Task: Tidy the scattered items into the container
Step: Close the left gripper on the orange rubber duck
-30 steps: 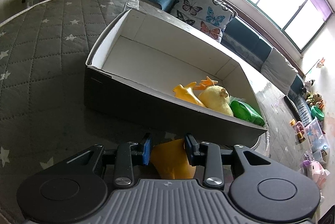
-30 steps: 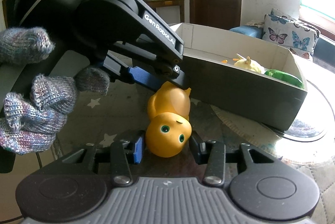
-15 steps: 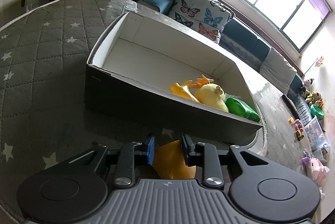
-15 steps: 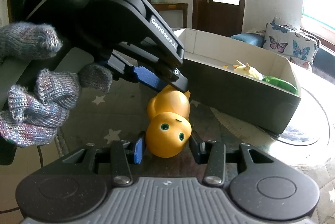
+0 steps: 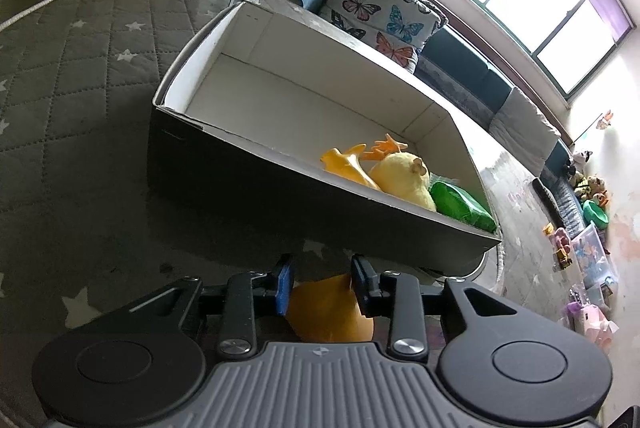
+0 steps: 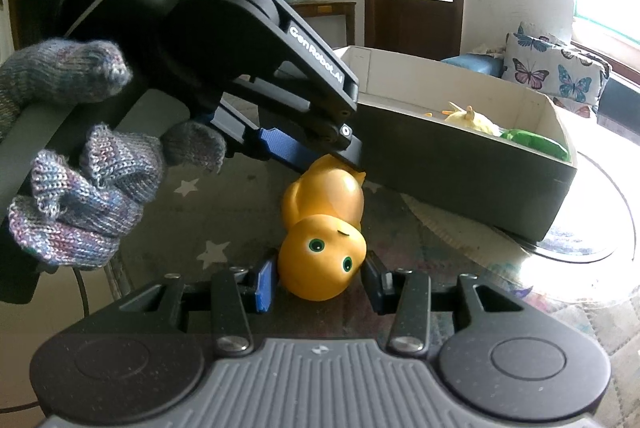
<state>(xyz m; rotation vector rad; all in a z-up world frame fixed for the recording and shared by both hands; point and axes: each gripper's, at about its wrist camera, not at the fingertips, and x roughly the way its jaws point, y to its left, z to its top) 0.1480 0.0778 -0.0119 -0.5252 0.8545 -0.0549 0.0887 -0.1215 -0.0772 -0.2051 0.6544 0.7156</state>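
Two grippers met on one orange toy duck [image 6: 322,228], which lay on the grey star-patterned quilt [image 5: 80,76] just in front of the box [image 5: 256,196]. The right gripper [image 6: 318,274] had the duck's head between its fingers, the blue pad [image 6: 265,282] against one cheek and the dark pad on the other side touching it, so it was pinching the head. The head faced the right wrist camera, green eyes up and tilted.

The left gripper [image 5: 322,276] came in from the other end, over the duck's body. A hand in a knitted grey glove [image 6: 80,188] held its handle. Its jaws had just been opening again after a squeeze, and the duck's body sat between them. In the left wrist view the blue pad [image 5: 285,282] stood at the edge of the orange body and the dark one rested against its other side. Whether they were still pressing could not be told for certain, though a thin gap seemed to show on the blue side.

The box was dark outside and white inside, and stood near the duck, not touching it as far as could be seen. Three things lay at one end of it: a yellow plush chick [image 5: 404,176], a yellow-orange toy [image 5: 346,164] beside it, and a green packet [image 5: 460,204] in the corner. The rest of the box floor was bare. Behind the box were a butterfly cushion [image 5: 380,12] and a sofa under a bright window.
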